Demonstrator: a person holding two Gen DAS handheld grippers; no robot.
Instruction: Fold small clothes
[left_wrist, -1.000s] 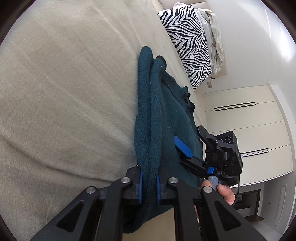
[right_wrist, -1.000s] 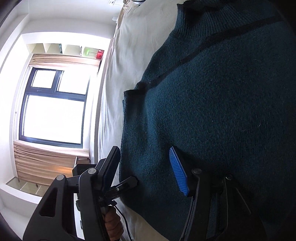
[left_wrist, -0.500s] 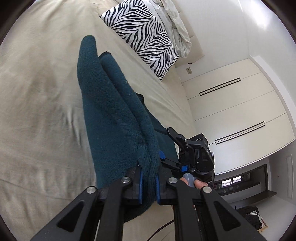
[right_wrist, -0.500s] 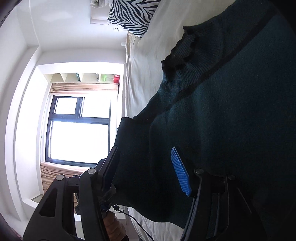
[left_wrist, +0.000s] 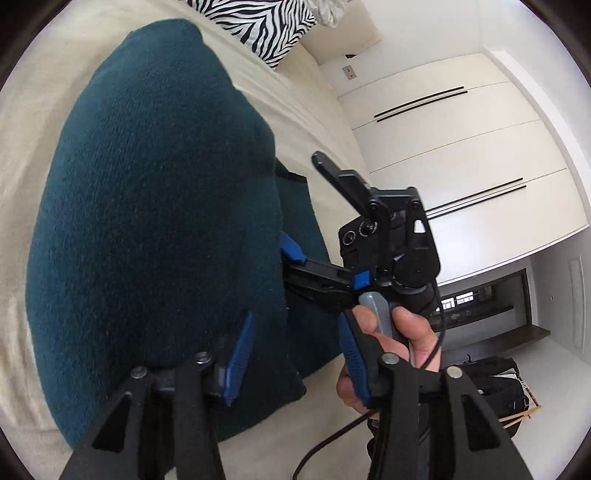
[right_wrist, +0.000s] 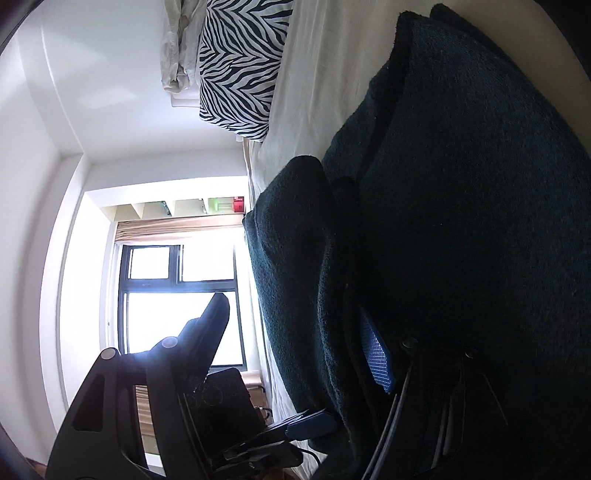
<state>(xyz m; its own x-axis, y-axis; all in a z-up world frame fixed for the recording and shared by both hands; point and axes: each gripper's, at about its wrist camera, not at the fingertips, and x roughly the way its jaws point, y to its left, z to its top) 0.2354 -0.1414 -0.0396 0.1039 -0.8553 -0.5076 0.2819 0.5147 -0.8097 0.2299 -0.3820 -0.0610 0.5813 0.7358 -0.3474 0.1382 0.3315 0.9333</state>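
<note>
both grippers (left_wrist: 295, 354) (right_wrist: 299, 354) opening, sweater (left_wrist: 155, 221) edge loose between, bare bed (left_wrist: 22, 350) beyond

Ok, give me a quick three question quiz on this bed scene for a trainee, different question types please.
1. True or false: the left gripper has its pads clamped on the teal sweater.
2. Which pattern does the pillow at the head of the bed show? A) polka dots B) zebra stripes C) plaid
3. Fill in: the sweater lies folded on the ____.

Key: 1 false, its jaws are opening and the pads stand off the cloth; 2 B; 3 bed.
</note>
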